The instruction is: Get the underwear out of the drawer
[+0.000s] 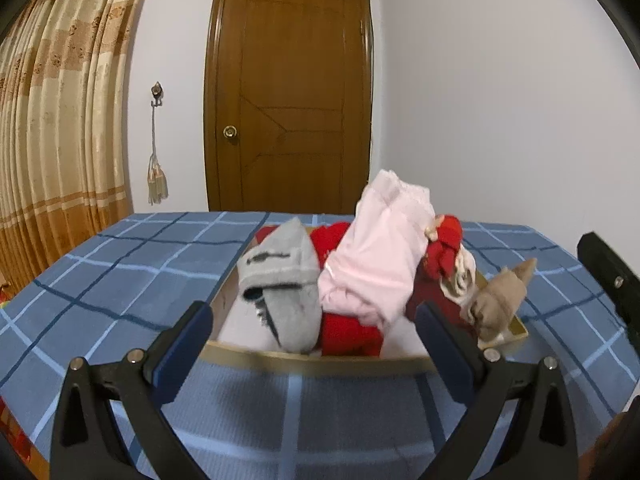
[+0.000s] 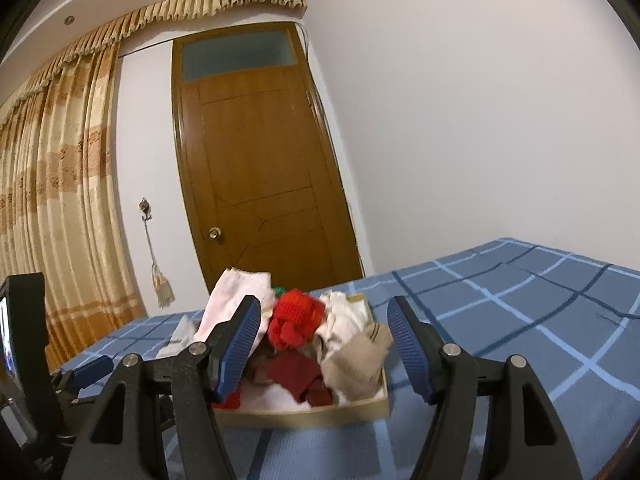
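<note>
While the drawer [image 1: 316, 362] sits on the blue checked bedspread [image 1: 120, 280], its near wooden rim facing both cameras, the clothes inside rise well above its walls. Going left to right in the left wrist view, a grey folded piece [image 1: 280, 280] leans at the left end, a pale pink garment [image 1: 380, 256] stands tallest in the middle with red cloth [image 1: 348, 336] beneath it, a bright red bunched piece [image 1: 444, 248] lies beside the pink one, and a beige rolled item [image 1: 500, 300] rests against the right wall. Which of these is the underwear cannot be told for certain, but all of it lies in the drawer.

The left gripper [image 1: 316, 344] hovers just before the near rim, its jaws spread wide with nothing between them. The right gripper [image 2: 324, 348] is also short of the drawer, jaws parted and empty, framing the red piece and the beige item.

Behind the bed, a tan striped curtain [image 1: 56, 120] hangs at left, a tassel [image 1: 158, 184] on a wall hook beside it, then a brown wooden door [image 1: 288, 92].
</note>
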`<act>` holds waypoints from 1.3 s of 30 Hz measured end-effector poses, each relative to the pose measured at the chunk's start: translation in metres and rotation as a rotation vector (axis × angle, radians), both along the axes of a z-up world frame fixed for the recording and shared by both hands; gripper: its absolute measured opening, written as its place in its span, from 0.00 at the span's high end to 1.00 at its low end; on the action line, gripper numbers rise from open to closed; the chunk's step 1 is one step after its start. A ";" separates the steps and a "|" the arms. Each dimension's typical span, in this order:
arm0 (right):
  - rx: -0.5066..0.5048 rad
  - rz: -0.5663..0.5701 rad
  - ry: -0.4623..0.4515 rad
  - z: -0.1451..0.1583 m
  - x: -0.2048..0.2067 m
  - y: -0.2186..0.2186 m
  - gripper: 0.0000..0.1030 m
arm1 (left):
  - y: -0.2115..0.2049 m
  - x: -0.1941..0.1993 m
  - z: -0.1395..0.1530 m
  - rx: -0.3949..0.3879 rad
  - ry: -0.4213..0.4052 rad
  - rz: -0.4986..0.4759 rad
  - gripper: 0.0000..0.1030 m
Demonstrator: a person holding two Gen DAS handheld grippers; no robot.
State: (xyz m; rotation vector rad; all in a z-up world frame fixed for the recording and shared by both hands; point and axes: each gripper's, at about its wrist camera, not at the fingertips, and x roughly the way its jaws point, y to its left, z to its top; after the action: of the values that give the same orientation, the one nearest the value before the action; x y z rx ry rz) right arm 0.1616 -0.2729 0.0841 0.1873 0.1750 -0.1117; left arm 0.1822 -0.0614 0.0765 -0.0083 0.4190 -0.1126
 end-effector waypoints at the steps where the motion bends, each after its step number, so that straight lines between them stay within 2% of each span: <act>1: 0.002 0.002 0.003 0.001 -0.005 0.002 0.34 | 0.001 -0.002 -0.001 0.002 0.005 -0.001 0.00; 7: 0.014 0.010 0.019 0.005 -0.031 0.006 0.34 | 0.011 -0.025 0.002 -0.011 0.020 -0.007 0.00; 11: 0.022 0.010 0.040 0.008 -0.050 0.010 0.34 | 0.012 -0.046 0.009 0.028 0.004 -0.018 0.00; 19: 0.019 0.016 0.055 0.014 -0.087 0.018 0.34 | 0.011 -0.084 0.014 0.067 0.025 -0.046 0.00; 27: 0.019 0.011 0.097 0.018 -0.123 0.025 0.34 | 0.012 -0.117 0.011 0.042 0.067 -0.068 0.00; 31: 0.055 0.007 0.115 0.016 -0.142 0.023 0.34 | 0.017 -0.134 0.013 0.029 0.076 -0.069 0.00; 35: 0.079 0.000 0.102 0.016 -0.163 0.022 0.34 | 0.022 -0.155 0.016 0.022 0.054 -0.064 0.00; 39: 0.095 0.012 0.082 0.018 -0.178 0.025 0.33 | 0.023 -0.173 0.017 0.054 0.045 -0.050 0.00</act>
State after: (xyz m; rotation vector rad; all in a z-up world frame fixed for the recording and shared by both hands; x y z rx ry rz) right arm -0.0164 -0.2482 0.1016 0.2762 0.2629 -0.0996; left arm 0.0096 -0.0380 0.0934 0.0531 0.4676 -0.1500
